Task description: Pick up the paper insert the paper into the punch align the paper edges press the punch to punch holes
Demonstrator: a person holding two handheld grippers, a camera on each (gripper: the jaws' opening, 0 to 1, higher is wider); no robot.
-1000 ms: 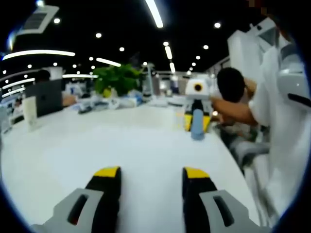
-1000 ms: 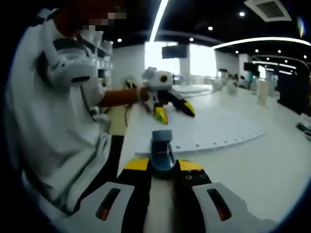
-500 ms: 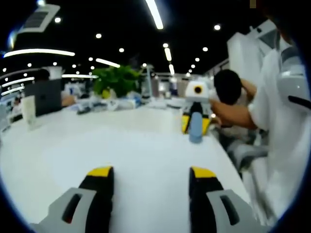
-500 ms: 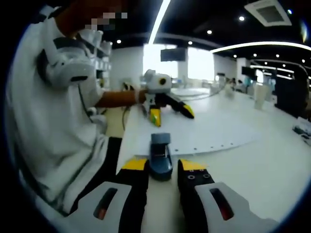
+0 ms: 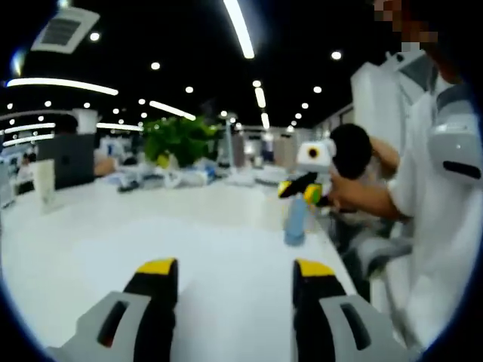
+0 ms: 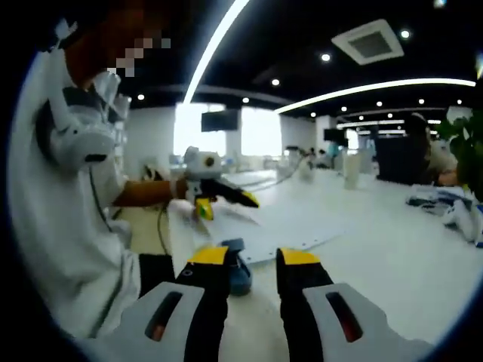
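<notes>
Left gripper [image 5: 234, 273]: jaws spread wide, holding nothing, white table [image 5: 90, 234] under them. In the left gripper view the blue punch [image 5: 295, 218] stands on the table at about 1 o'clock from the jaws, well apart, near the table's edge. The right gripper [image 5: 300, 188] comes in just above the punch, yellow tips tilted, close to it but contact can't be told.

Right gripper view: right gripper [image 6: 253, 259] jaws parted, nothing between them. The punch [image 6: 235, 268] sits on the table just behind the left jaw, partly hidden by it. The paper [image 6: 287, 226] lies flat at 12 to 1 o'clock, a row of holes along its near edge, one corner next to the punch. The left gripper [image 6: 223, 200] shows at 11 o'clock, over the far part of the paper, jaws apart. A person in a white shirt [image 6: 53, 219] is at 9 o'clock. A green plant [image 5: 179, 137] is across the table in the left gripper view.
</notes>
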